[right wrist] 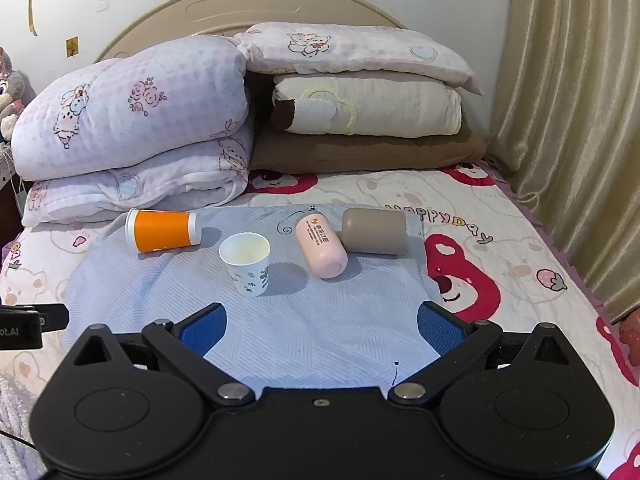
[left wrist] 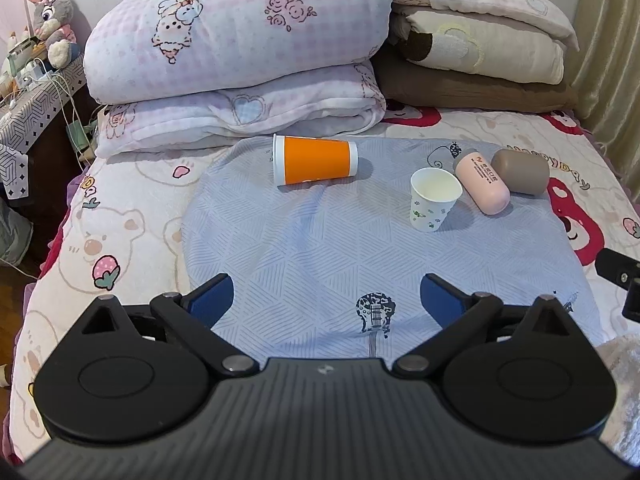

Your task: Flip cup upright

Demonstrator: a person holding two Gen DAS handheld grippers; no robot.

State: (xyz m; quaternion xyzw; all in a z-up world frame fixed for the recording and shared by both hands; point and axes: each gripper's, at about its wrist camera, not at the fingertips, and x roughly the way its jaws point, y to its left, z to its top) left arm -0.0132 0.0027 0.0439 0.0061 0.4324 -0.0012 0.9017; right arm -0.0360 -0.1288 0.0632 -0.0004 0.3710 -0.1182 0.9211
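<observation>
1. The left gripper (left wrist: 327, 300) hangs low over the blue cloth (left wrist: 320, 248) on the bed. Its two blue fingers (left wrist: 212, 298) are wide apart and hold nothing.
2. The right gripper (right wrist: 322, 330) hangs over the near edge of the same cloth (right wrist: 304, 320). Its blue fingers (right wrist: 440, 328) are wide apart too, with nothing between them.
3. The orange cup (left wrist: 314, 160) lies on its side at the far edge of the cloth, just in front of the folded pink blanket (left wrist: 240, 52). Its wide mouth points to the left. In the right view the orange cup (right wrist: 162, 230) is at the far left of the cloth.
4. A small white paper cup (left wrist: 434, 199) with green prints stands up with its mouth on top. It sits near the middle of the cloth, apart from the orange cup. In the right view it (right wrist: 246, 262) is the cup nearest the grippers.
5. A pink cup (left wrist: 482, 184) lies on its side just right of the paper cup.
6. A brown cup (left wrist: 520, 170) lies on its side right behind the pink one. The two look like they touch.
7. A toy bunny (left wrist: 50, 16) sits on a side table far to the left.
</observation>
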